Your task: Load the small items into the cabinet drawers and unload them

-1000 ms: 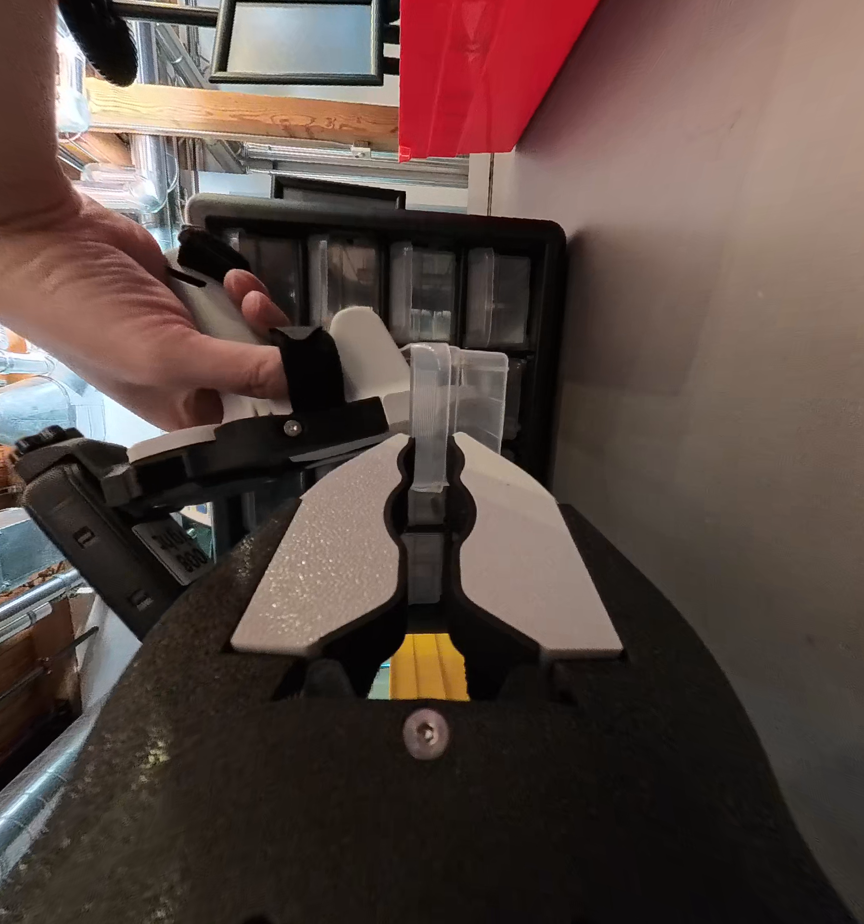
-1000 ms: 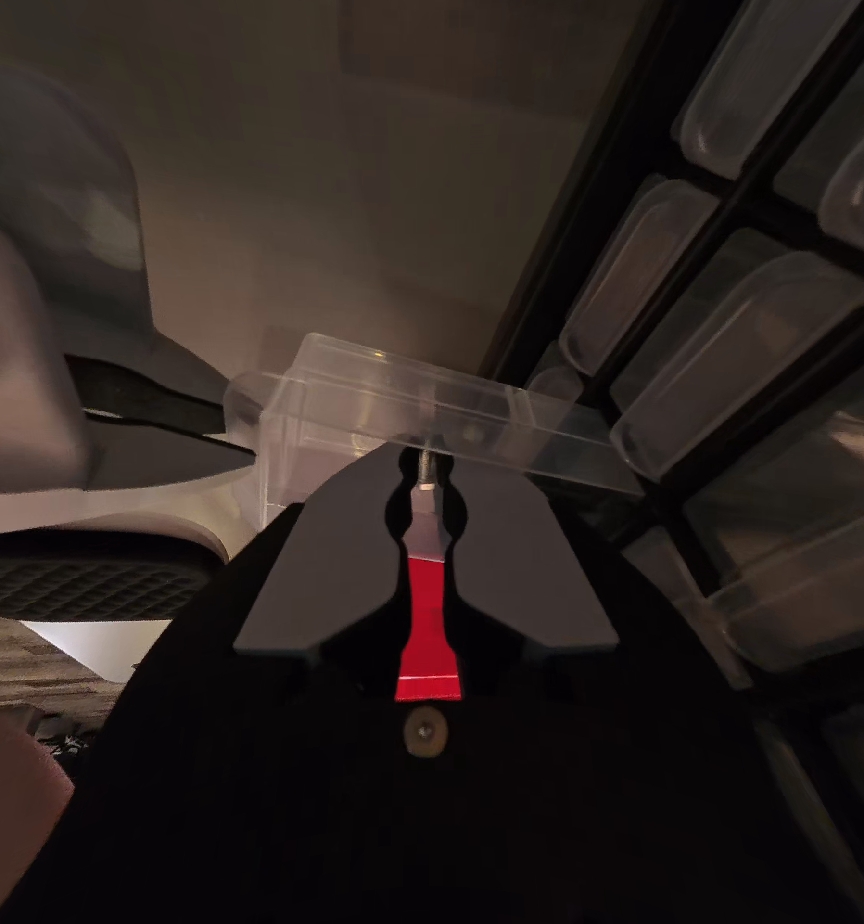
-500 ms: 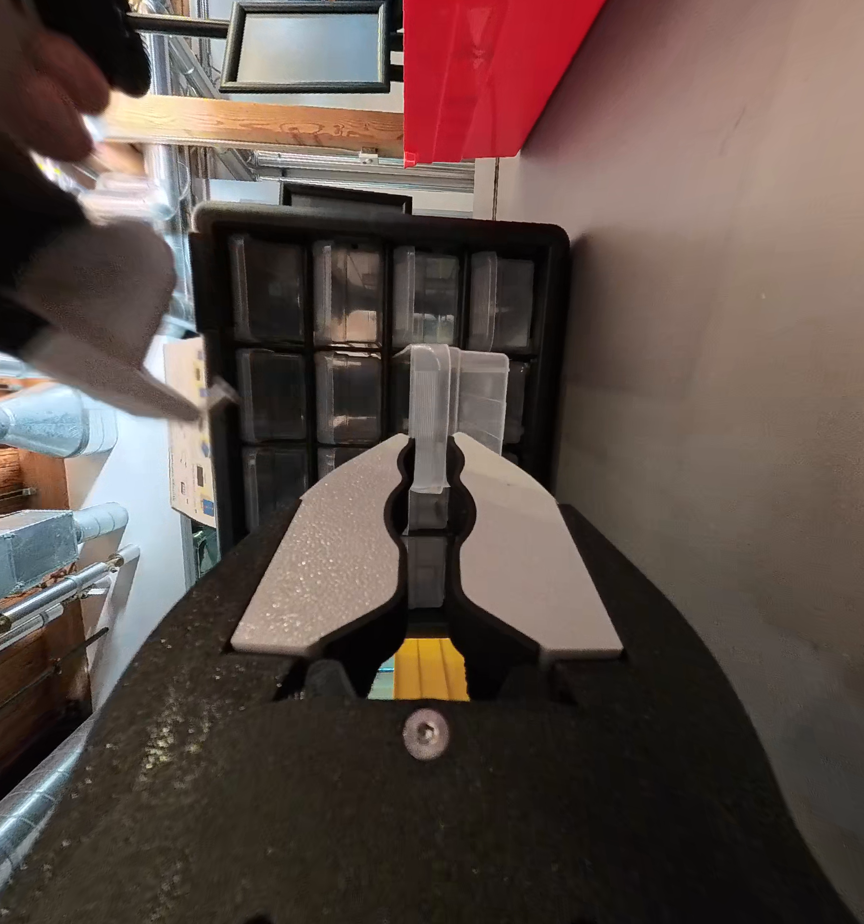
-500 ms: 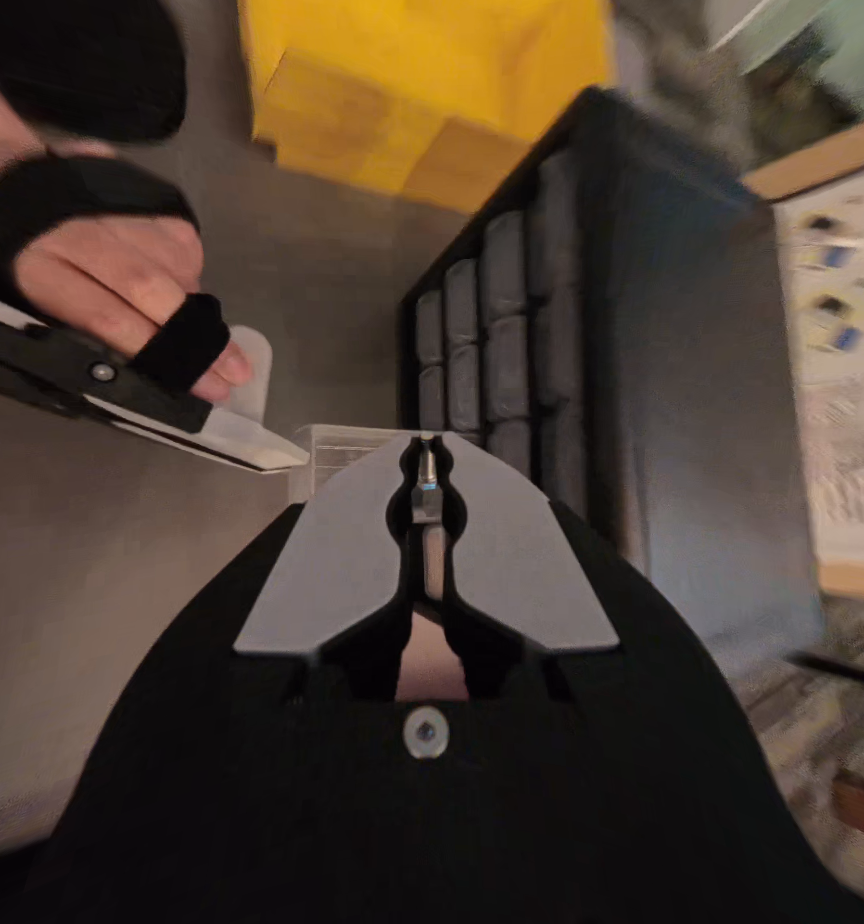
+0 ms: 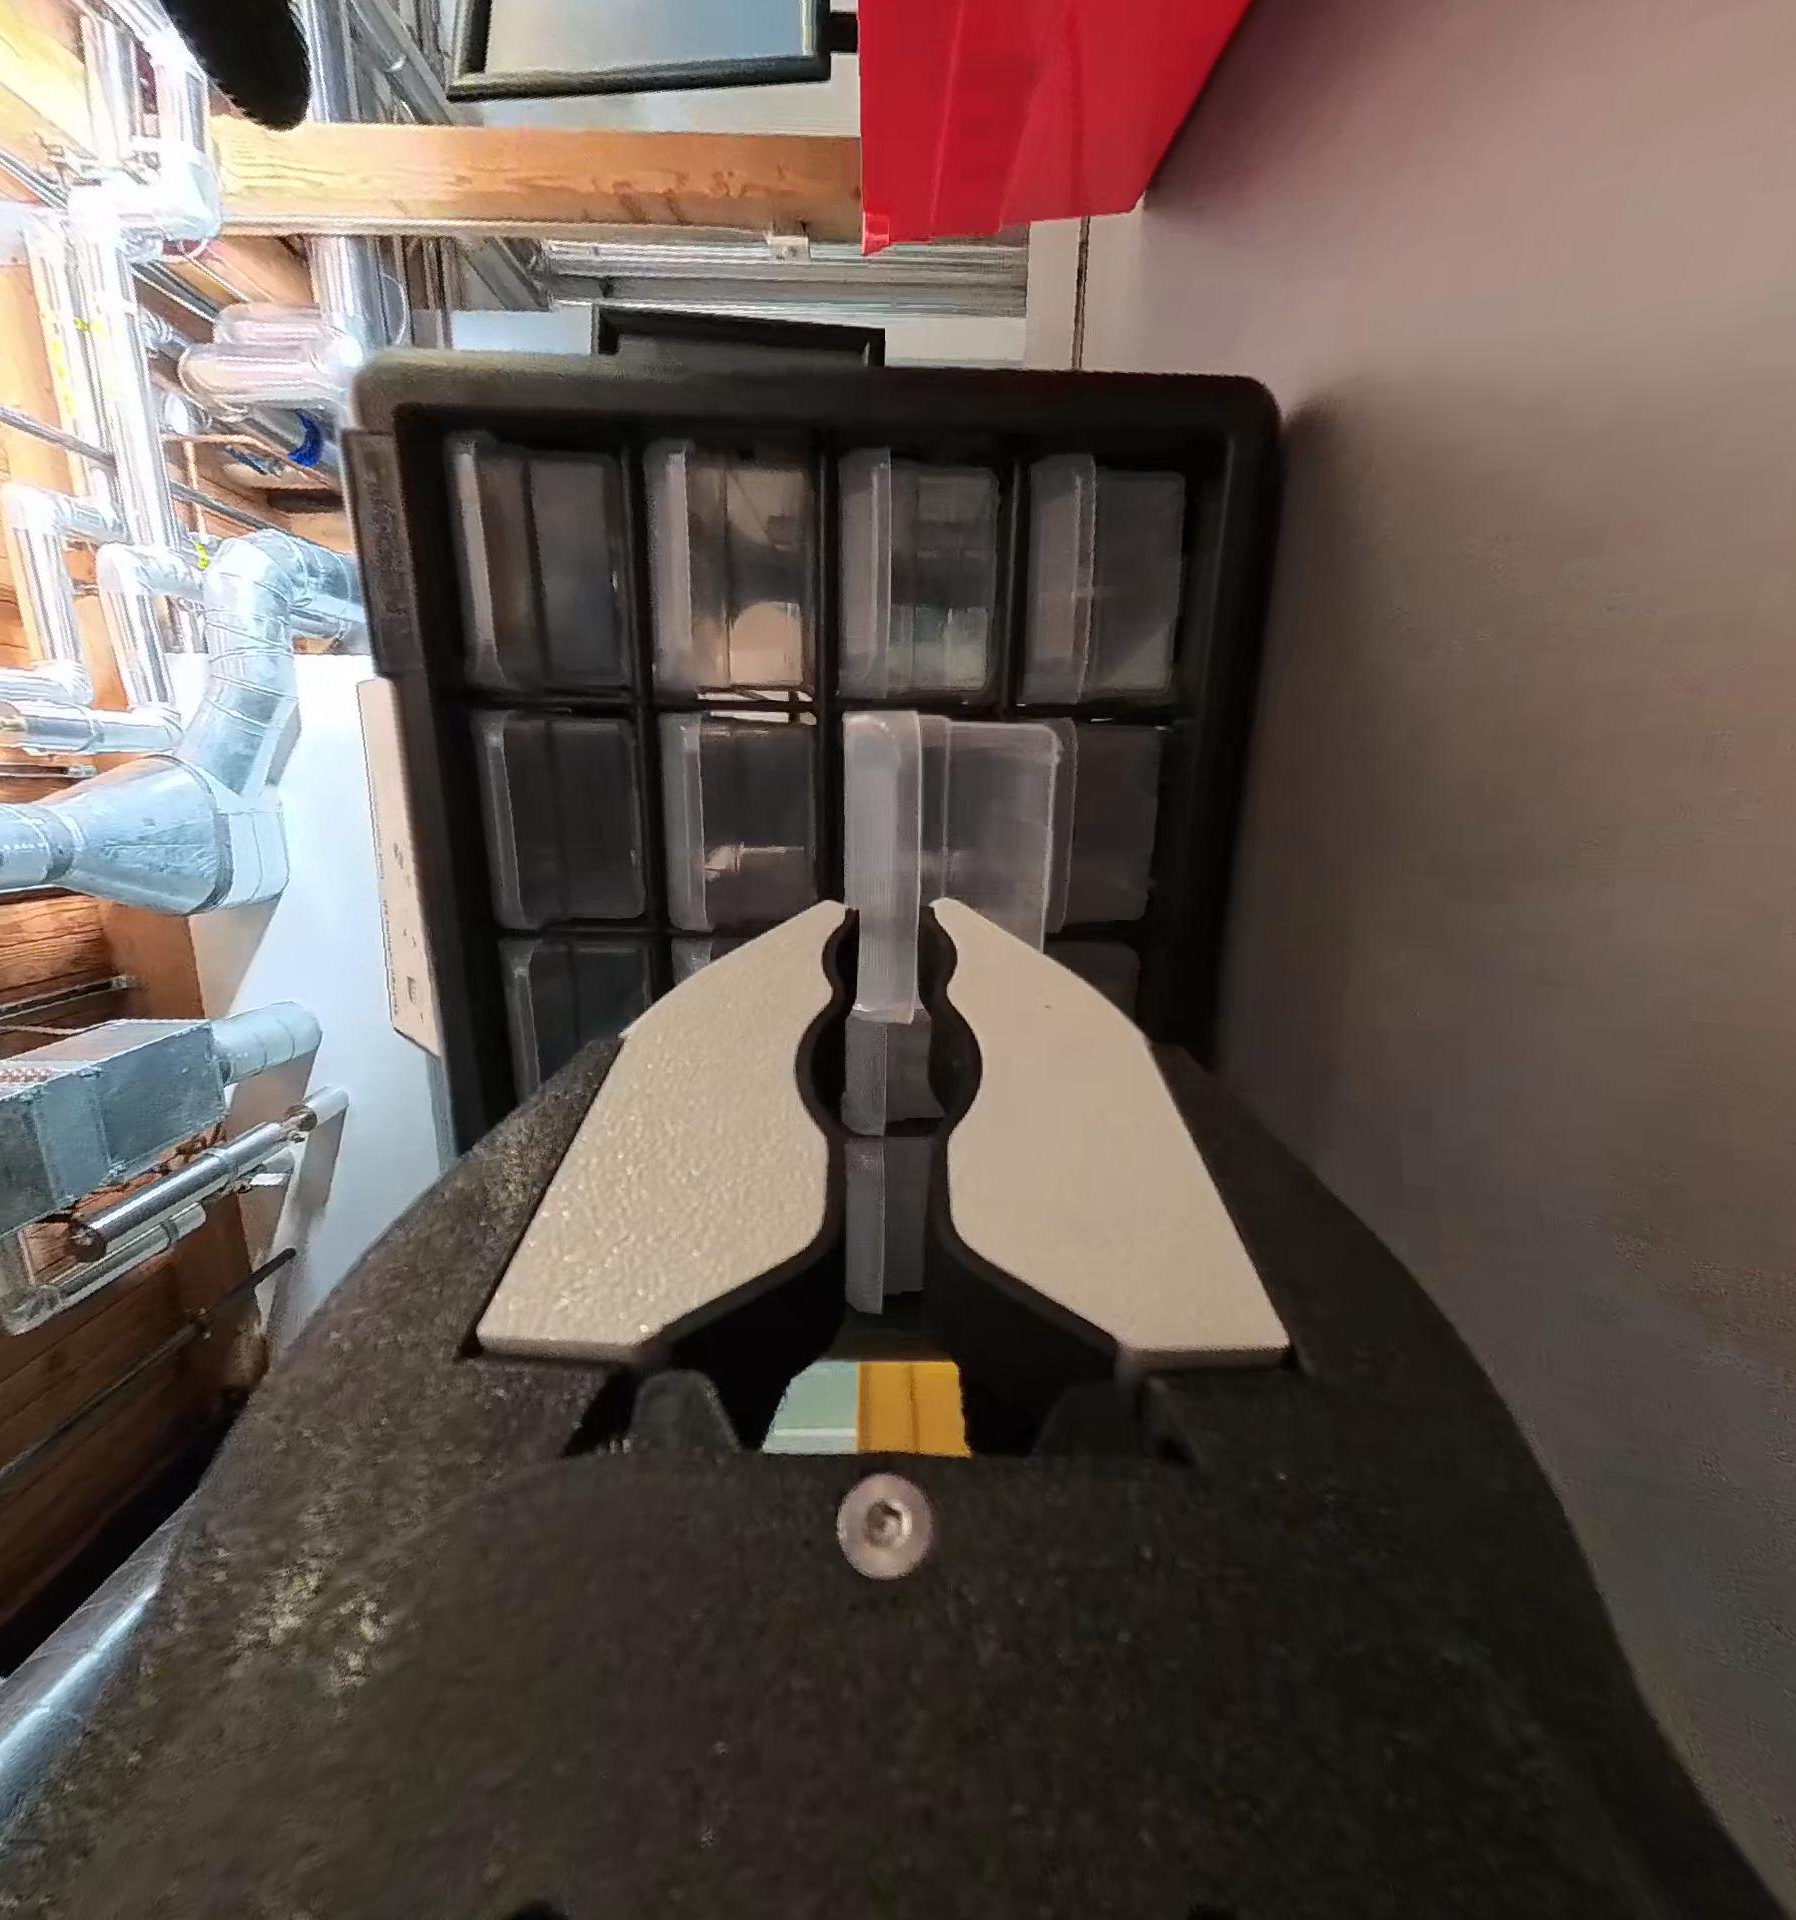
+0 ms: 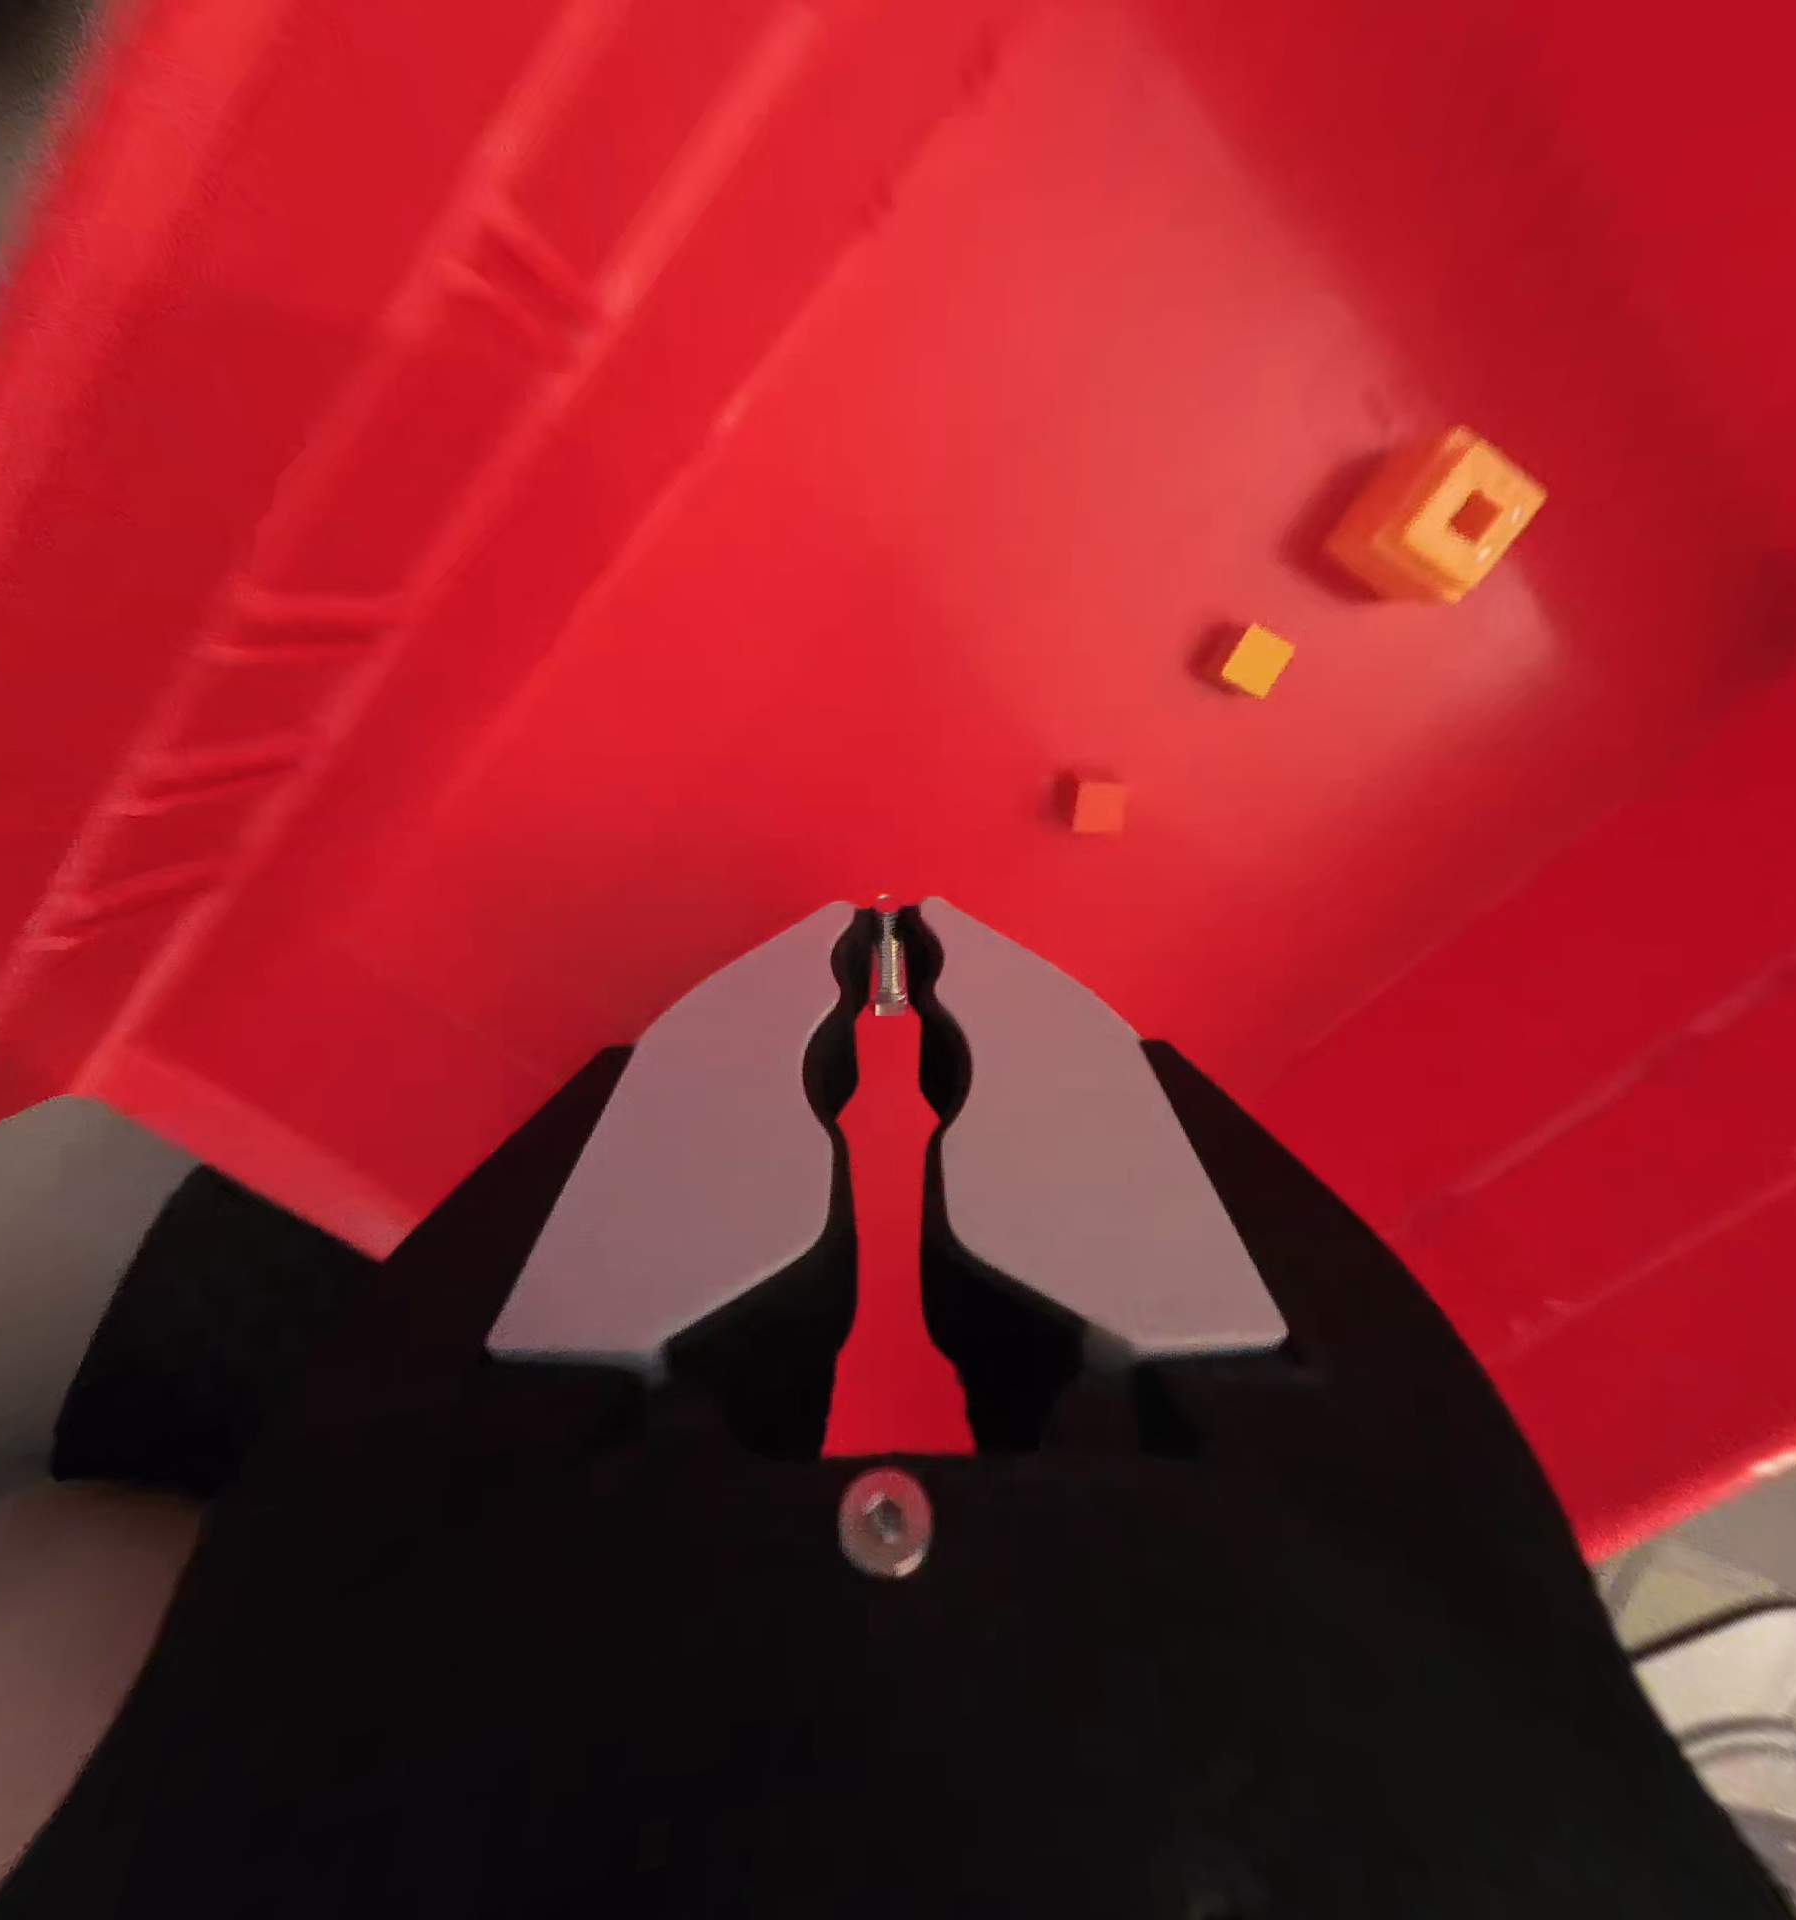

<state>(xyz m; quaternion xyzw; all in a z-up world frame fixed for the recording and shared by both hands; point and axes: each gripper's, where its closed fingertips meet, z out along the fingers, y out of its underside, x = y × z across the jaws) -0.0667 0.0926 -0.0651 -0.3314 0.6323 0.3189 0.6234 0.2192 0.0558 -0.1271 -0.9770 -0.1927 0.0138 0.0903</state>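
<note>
Two grippers: left gripper [image 5: 889,914] jaws pinch a clear drawer [image 5: 987,821] pulled from the cabinet [image 5: 1226,436]; right gripper [image 6: 889,914] jaws pinch a screw [image 6: 888,971] over a red bin [image 6: 665,520].

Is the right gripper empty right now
No, the right gripper is shut on a small metal screw, held at its fingertips above the red bin.

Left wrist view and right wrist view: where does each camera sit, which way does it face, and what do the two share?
Left wrist view: sits on the left gripper, rolled sideways, facing the black cabinet of clear plastic drawers; the gripper is shut on the pulled-out clear drawer.
Right wrist view: sits on the right gripper, facing into the red plastic bin holding three small orange blocks; the gripper is shut on a small silver screw.
Shared: only the red plastic bin, at the left view's top.
</note>
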